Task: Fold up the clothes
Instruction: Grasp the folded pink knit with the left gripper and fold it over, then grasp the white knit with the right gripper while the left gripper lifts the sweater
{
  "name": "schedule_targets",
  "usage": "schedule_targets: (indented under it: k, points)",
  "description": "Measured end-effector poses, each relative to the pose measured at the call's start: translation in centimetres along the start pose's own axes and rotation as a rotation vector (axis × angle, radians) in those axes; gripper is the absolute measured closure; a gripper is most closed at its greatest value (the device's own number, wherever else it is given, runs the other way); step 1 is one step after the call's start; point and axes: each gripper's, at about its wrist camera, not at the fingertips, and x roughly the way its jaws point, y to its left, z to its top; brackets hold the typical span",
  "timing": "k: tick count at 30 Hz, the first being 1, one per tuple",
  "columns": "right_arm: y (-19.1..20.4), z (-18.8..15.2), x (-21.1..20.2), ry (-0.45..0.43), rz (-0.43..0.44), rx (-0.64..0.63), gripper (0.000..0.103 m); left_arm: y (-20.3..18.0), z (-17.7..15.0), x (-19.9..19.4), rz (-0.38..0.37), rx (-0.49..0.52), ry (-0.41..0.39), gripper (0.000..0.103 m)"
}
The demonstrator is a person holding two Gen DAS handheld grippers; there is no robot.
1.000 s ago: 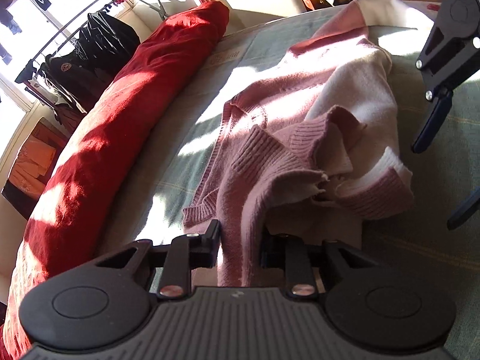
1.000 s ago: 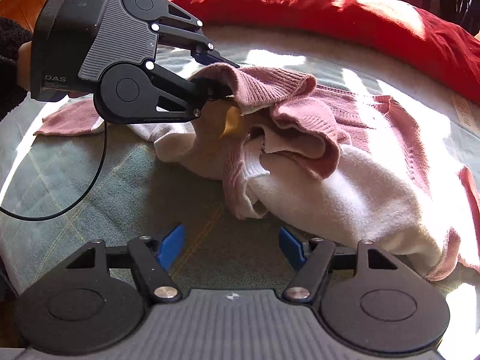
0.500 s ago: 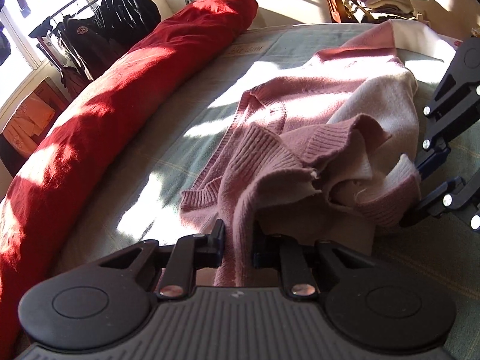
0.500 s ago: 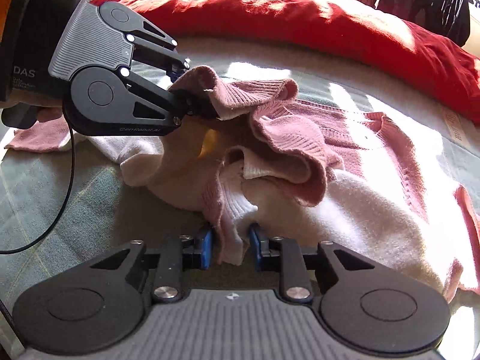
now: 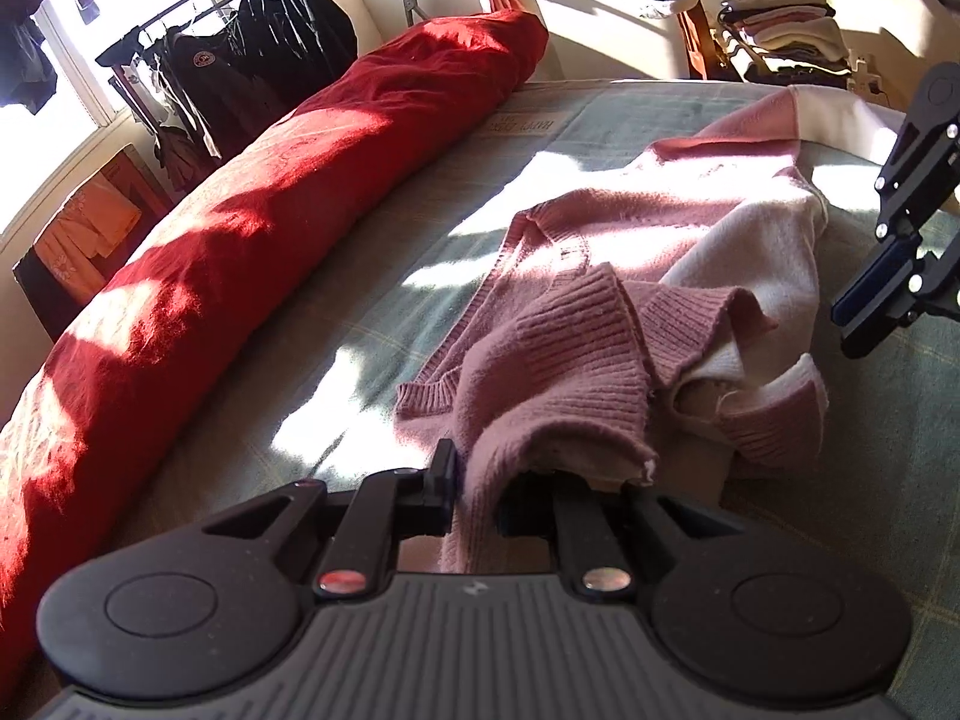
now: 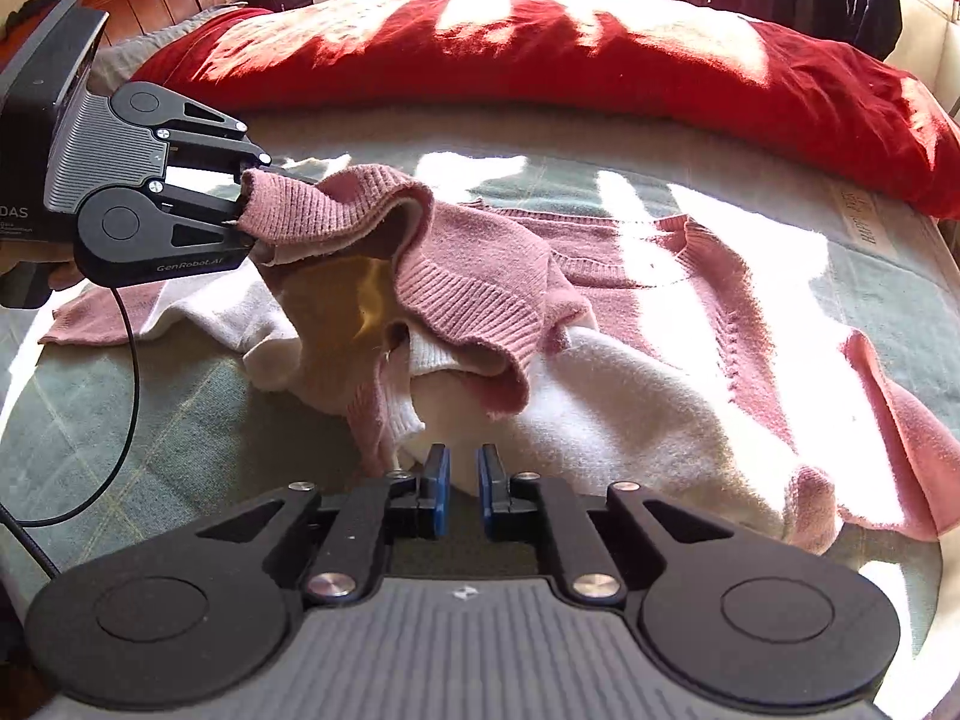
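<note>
1. The pink and white sweater (image 6: pixel 630 312) lay in a bunched heap on the green bed cover (image 5: pixel 372 276), near the long red bolster (image 6: pixel 540 54).

2. The left gripper (image 5: pixel 477 489) was squeezed tight on a ribbed pink edge of the sweater and held that edge up off the bed.

3. The right gripper (image 6: pixel 462 495) had its blue pads (image 6: pixel 440 495) very close together, with only a thin gap. No cloth showed between them, so it looked pinched shut on nothing, just in front of a pink and white cuff (image 6: pixel 390 420).

4. The sweater was not folded. It was lumpy, with one part flopped over another.

5. What could go wrong, I think:
   - The knit is soft and stretchy. If the left gripper pulled hard, the edge could slip out and the sweater would drop back in a heap.
   - With only one side held, a lift could drag the whole sweater and twist it more.
   - The black cable (image 6: pixel 129 396) hung near the cloth and could snag it.
</note>
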Motion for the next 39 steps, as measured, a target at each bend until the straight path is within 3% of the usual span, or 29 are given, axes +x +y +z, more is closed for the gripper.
schedule_targets:
  k: [5, 8, 10, 14, 16, 24, 26, 27, 28, 39]
  points:
    - [1.6, -1.1, 0.3, 0.03, 0.047, 0.007, 0.079, 0.1, 0.5, -0.5, 0.038, -0.029, -0.04, 0.093]
    - [2.2, -1.5, 0.6, 0.049, 0.042, 0.008, 0.057, 0.9, 0.6, -0.4, 0.084, -0.03, -0.031, 0.093]
    - [2.0, -1.5, 0.9, 0.061, 0.037, 0.008, 0.057, 2.4, 0.3, 0.3, 0.128, -0.068, -0.007, 0.093]
    - [1.5, -1.5, 1.3, 0.075, 0.018, 0.011, 0.055, 5.9, -1.0, 2.6, 0.147, -0.217, 0.046, 0.094]
    - [1.3, -1.5, 1.6, 0.073, 0.009, 0.012, 0.055, 6.5, -1.6, 3.8, 0.141, -0.242, 0.068, 0.098]
    - [3.2, -0.3, 5.4, 0.045, -0.01, -0.039, 0.055, 7.5, -3.5, 6.5, 0.085, -0.309, 0.105, 0.098]
    - [3.7, 0.1, 6.2, 0.032, -0.065, -0.071, 0.06, 7.7, -3.8, 6.8, 0.07, -0.312, 0.107, 0.097]
    - [3.7, 0.4, 6.4, 0.026, -0.109, -0.082, 0.074, 7.9, -3.9, 6.9, 0.059, -0.32, 0.106, 0.097]
    - [3.7, 0.6, 6.6, 0.021, -0.153, -0.094, 0.077, 8.2, -4.0, 7.0, 0.049, -0.327, 0.105, 0.097]
    - [-3.5, 7.6, 6.0, -0.038, -0.37, -0.095, 0.074, 9.3, -4.8, 7.4, -0.004, -0.376, 0.08, 0.093]
